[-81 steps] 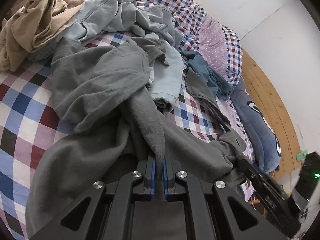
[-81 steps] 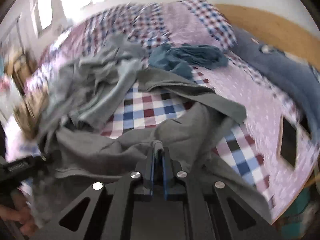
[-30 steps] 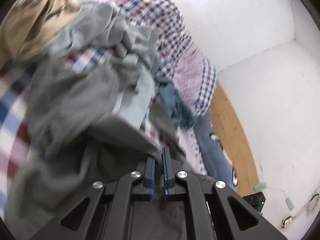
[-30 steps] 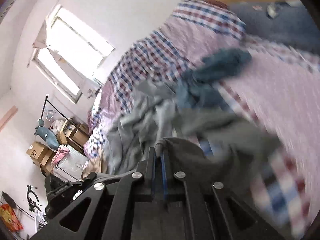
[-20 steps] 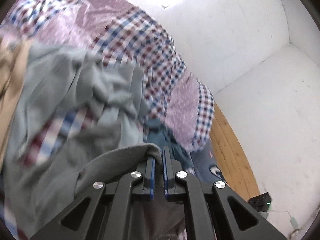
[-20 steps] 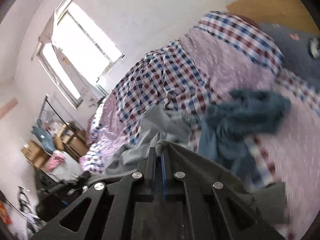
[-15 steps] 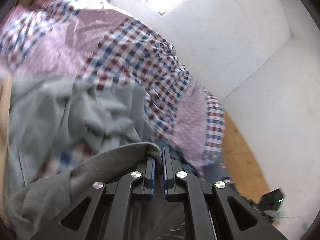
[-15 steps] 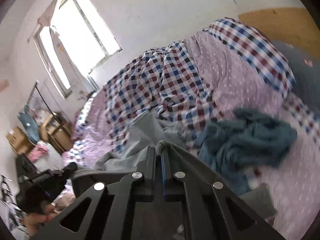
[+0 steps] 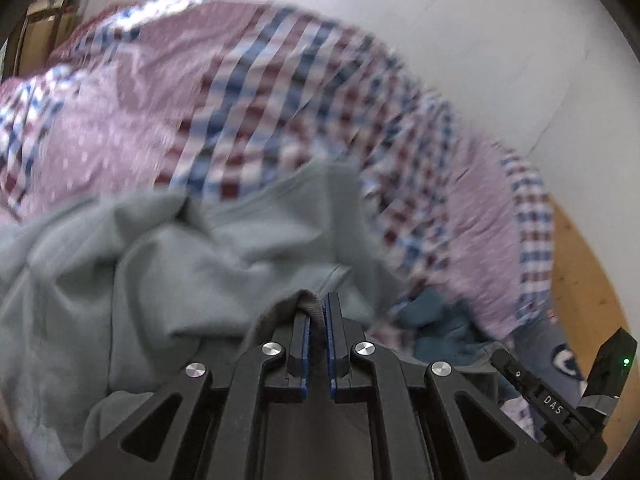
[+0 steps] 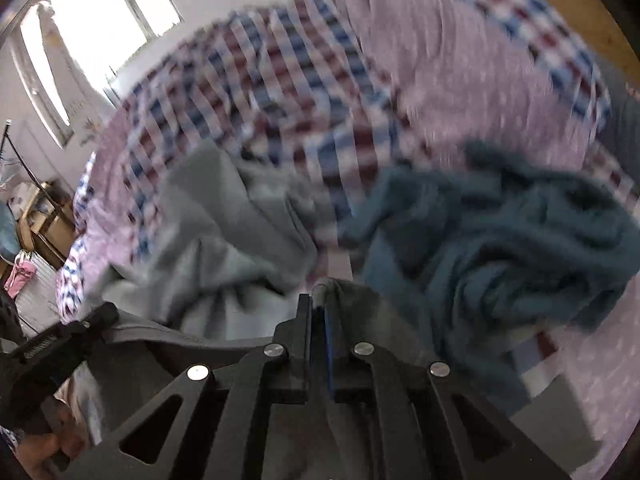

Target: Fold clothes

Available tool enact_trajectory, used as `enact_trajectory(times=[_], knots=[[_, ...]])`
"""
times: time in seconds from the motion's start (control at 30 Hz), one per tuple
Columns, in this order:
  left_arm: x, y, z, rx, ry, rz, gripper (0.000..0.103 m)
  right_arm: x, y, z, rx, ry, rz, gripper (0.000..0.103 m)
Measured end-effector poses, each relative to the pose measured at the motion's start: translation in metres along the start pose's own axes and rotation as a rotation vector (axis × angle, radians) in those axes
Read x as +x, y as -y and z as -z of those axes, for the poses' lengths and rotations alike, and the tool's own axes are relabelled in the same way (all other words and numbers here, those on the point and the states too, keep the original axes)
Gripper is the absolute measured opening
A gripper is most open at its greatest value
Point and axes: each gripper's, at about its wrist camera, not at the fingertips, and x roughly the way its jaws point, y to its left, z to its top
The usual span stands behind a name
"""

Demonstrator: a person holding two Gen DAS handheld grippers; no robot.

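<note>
My left gripper (image 9: pixel 317 312) is shut on an edge of the dark grey garment (image 9: pixel 276 316), which drapes back over its fingers. My right gripper (image 10: pixel 320 304) is shut on another edge of the same dark grey garment (image 10: pixel 360 300), and the cloth hangs below it out of view. Both grippers are raised above the bed. A pale grey-blue garment (image 9: pixel 160 264) lies crumpled just beyond the left gripper and shows again as pale cloth (image 10: pixel 216 240) in the right wrist view. A teal garment (image 10: pixel 500 232) is bunched to the right.
The bed carries a checked and pink dotted quilt (image 9: pixel 248 92). A wooden headboard (image 9: pixel 580 280) and white wall stand behind. The other gripper's body (image 9: pixel 560 400) shows at lower right. A window (image 10: pixel 100 40) and shelves (image 10: pixel 44 216) lie to the left, and a hand (image 10: pixel 36 448) holds the left tool.
Both grippers have lifted the dark grey garment off the bed and swung upward and forward. The views now look at the far quilt and wall, with motion blur.
</note>
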Motion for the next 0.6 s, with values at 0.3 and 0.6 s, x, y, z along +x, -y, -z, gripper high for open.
enact_trajectory(times=[0.3,0.6], knots=[[-0.043,-0.017,0.017,-0.04,-0.008,0.189,0.078,-0.098,0.013,0.034,-0.01,0.172,-0.1,0.067],[-0.203,-0.039,0.087,0.114,0.095,0.254,0.085,-0.233,0.021,0.174,-0.027,0.221,-0.269,0.07]])
